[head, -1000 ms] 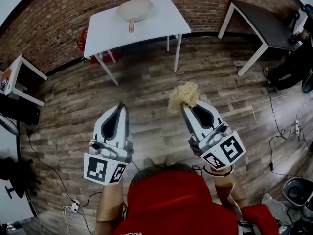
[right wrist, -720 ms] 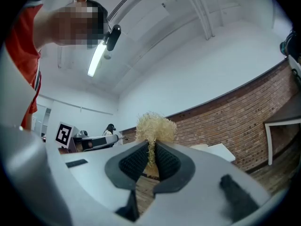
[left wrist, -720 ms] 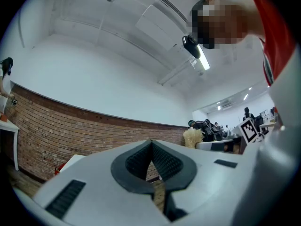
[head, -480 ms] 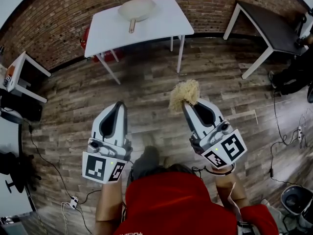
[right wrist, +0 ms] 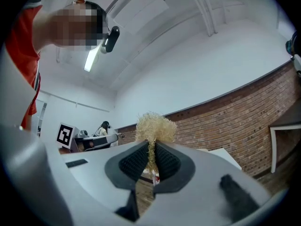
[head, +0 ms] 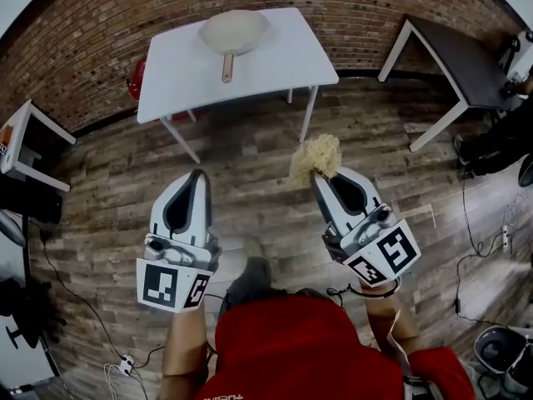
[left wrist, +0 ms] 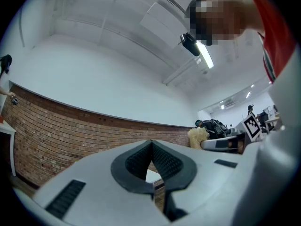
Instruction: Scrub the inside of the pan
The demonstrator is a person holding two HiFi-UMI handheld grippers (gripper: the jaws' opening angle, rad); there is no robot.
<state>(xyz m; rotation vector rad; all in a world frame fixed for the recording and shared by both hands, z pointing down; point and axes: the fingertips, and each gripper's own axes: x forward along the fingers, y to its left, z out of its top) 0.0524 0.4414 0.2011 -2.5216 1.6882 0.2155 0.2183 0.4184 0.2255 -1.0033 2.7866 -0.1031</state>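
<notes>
A pale pan (head: 232, 32) with a wooden handle lies on a white table (head: 275, 57) at the far side of the room, well ahead of both grippers. My right gripper (head: 315, 173) is shut on a straw-coloured scrubber (head: 315, 158), whose tuft (right wrist: 155, 128) sticks up past the jaw tips. My left gripper (head: 198, 176) is shut with nothing between its jaws (left wrist: 151, 147). Both are held above the wooden floor, far short of the table.
A dark table (head: 466, 48) stands at the right, a small white table (head: 25, 136) at the left. A brick wall (head: 75, 48) runs behind. Cables (head: 466, 223) lie on the floor at the right and lower left. A red object (head: 135, 77) sits under the white table.
The white table and pan have come slightly nearer and larger in the head view. Both grippers keep their pose, the scrubber still held.
</notes>
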